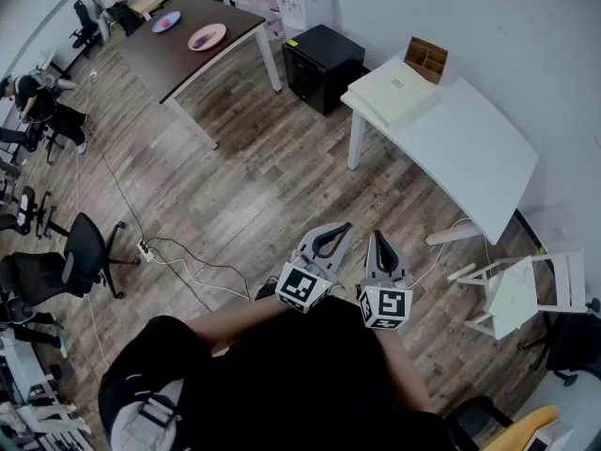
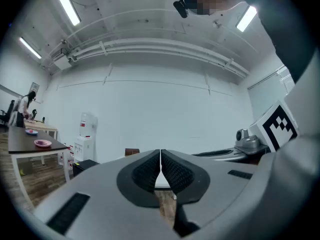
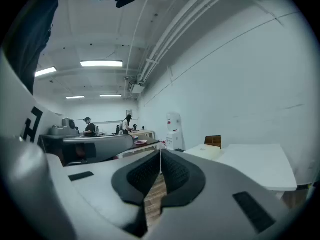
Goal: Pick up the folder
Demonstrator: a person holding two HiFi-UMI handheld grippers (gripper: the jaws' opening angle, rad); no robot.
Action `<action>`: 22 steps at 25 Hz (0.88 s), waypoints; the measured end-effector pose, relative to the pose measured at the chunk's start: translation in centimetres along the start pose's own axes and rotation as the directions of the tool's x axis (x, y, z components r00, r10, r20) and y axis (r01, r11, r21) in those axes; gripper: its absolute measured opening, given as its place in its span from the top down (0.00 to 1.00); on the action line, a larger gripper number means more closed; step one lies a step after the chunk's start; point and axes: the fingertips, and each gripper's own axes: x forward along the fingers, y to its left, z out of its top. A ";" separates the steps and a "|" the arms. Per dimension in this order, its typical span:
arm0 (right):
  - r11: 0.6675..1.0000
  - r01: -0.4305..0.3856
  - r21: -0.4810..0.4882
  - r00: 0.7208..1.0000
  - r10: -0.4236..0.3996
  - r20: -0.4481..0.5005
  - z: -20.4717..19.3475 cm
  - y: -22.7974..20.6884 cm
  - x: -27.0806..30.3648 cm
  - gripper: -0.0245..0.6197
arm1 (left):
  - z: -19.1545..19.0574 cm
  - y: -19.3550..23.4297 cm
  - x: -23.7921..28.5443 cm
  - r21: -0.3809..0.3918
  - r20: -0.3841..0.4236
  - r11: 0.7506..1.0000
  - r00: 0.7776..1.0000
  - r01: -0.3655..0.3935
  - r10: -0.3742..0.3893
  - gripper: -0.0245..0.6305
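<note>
**Desk:** What is hidden or hard to read?

**Photographer:** The folder (image 1: 394, 92) shows only as a pale, flat slab in the head view, and the mark on its cover is too small to read. In the left gripper view the gripper's own grey bulk fills the lower frame, and I cannot pick the folder out. The person's dark top (image 1: 282, 374) hides most of both arms. A yellow shape (image 1: 526, 428) at 5 o'clock is cut off by the frame edge.

**Desk:** And the grippers?

**Photographer:** The left gripper (image 1: 344, 226) and right gripper (image 1: 377, 236) are side by side over the wood floor (image 1: 254, 186). Each has its jaws pressed together on nothing.

**Desk:** Where is the folder relative to them?

**Photographer:** It lies on the end of the white table (image 1: 470, 158), just beside a brown box (image 1: 425, 59). That is well apart from both grippers, at about 1 o'clock from them. In the right gripper view it sits low at 3 o'clock of the jaw tips.
</note>
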 end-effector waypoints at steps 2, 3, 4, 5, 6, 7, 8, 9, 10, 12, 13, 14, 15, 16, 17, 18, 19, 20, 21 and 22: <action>1.000 -0.012 -0.011 1.000 0.012 0.002 0.1 -0.8 -0.1 0.91 | -0.1 -0.5 0.7 -0.003 0.000 1.000 1.000 -0.012 0.012 0.93; 1.000 -0.019 -0.012 1.000 0.019 0.005 0.1 -1.1 -0.2 0.91 | -0.2 -0.8 1.1 -0.006 0.000 1.000 1.000 -0.017 0.017 0.93; 1.000 -0.029 -0.007 1.000 0.030 0.009 0.1 -1.5 -0.4 0.91 | -0.3 -1.2 1.3 -0.010 0.000 1.000 1.000 -0.021 0.021 0.93; 0.999 -0.045 0.006 0.999 0.045 0.012 0.1 -1.7 -0.7 0.91 | -0.4 -1.6 1.5 -0.014 0.003 1.000 1.000 -0.021 0.021 0.93; 0.998 -0.065 0.025 0.998 0.065 0.012 -0.2 -1.9 -0.8 0.91 | -0.6 -1.9 1.7 -0.022 0.007 1.000 1.000 -0.019 0.019 0.93; 0.995 -0.087 0.049 0.996 0.087 0.007 -0.6 -1.9 -0.9 0.91 | -0.7 -1.9 1.8 -0.032 0.012 0.999 1.000 -0.018 0.018 0.93; 0.992 -0.105 0.072 0.994 0.106 -0.003 -1.2 -1.8 -0.9 0.90 | -0.8 -1.8 1.7 -0.044 0.015 0.999 1.000 -0.021 0.022 0.93; 0.989 -0.115 0.091 0.993 0.116 -0.014 -1.8 -1.8 -0.9 0.90 | -0.8 -1.4 1.6 -0.052 0.016 0.998 0.999 -0.031 0.032 0.93; 0.988 -0.114 0.104 0.993 0.117 -0.025 -2.4 -2.0 -0.9 0.90 | -0.6 -0.9 1.5 -0.057 0.017 0.997 0.999 -0.045 0.046 0.93; 0.989 -0.093 0.115 0.995 0.097 -0.036 -2.9 -2.6 -0.9 0.90 | -0.5 0.2 1.4 -0.061 0.013 0.995 0.997 -0.075 0.075 0.93; 0.990 -0.079 0.117 0.996 0.084 -0.038 -3.0 -3.0 -0.7 0.90 | -0.6 0.7 1.5 -0.061 0.008 0.994 0.996 -0.087 0.087 0.93; 0.991 -0.066 0.118 0.997 0.071 -0.041 -3.0 -3.3 -0.5 0.90 | -0.9 1.1 1.6 -0.064 0.001 0.993 0.995 -0.096 0.096 0.93; 0.991 -0.055 0.119 0.997 0.061 -0.046 -3.1 -3.6 -0.1 0.90 | -1.2 1.5 1.7 -0.069 -0.006 0.993 0.995 -0.100 0.100 0.93; 0.991 -0.050 0.120 0.997 0.056 -0.051 -3.2 -3.7 0.3 0.90 | -1.6 1.7 2.0 -0.077 -0.015 0.992 0.995 -0.099 0.099 0.93; 0.992 -0.050 0.117 0.997 0.057 -0.058 -3.3 -3.7 0.7 0.90 | -1.9 1.8 2.5 -0.088 -0.025 0.992 0.996 -0.092 0.090 0.93; 0.993 -0.052 0.106 0.996 0.059 -0.066 -3.4 -3.7 1.0 0.90 | -2.3 1.7 3.1 -0.096 -0.035 0.992 0.997 -0.079 0.076 0.93; 0.995 -0.053 0.088 0.995 0.060 -0.078 -3.6 -3.9 1.3 0.90 | -2.7 1.6 3.9 -0.100 -0.043 0.993 0.997 -0.063 0.059 0.93; 0.996 -0.051 0.069 0.994 0.058 -0.095 -3.9 -4.2 1.7 0.90 | -2.9 1.6 4.8 -0.099 -0.048 0.994 0.998 -0.048 0.044 0.93; 0.997 -0.049 0.057 0.992 0.055 -0.115 -4.3 -4.7 2.2 0.90 | -2.9 1.7 5.8 -0.095 -0.048 0.995 0.998 -0.036 0.031 0.93; 0.997 -0.047 0.055 0.989 0.054 -0.135 -4.7 -5.1 2.9 0.90 | -2.8 2.1 6.6 -0.091 -0.048 0.995 0.999 -0.027 0.023 0.93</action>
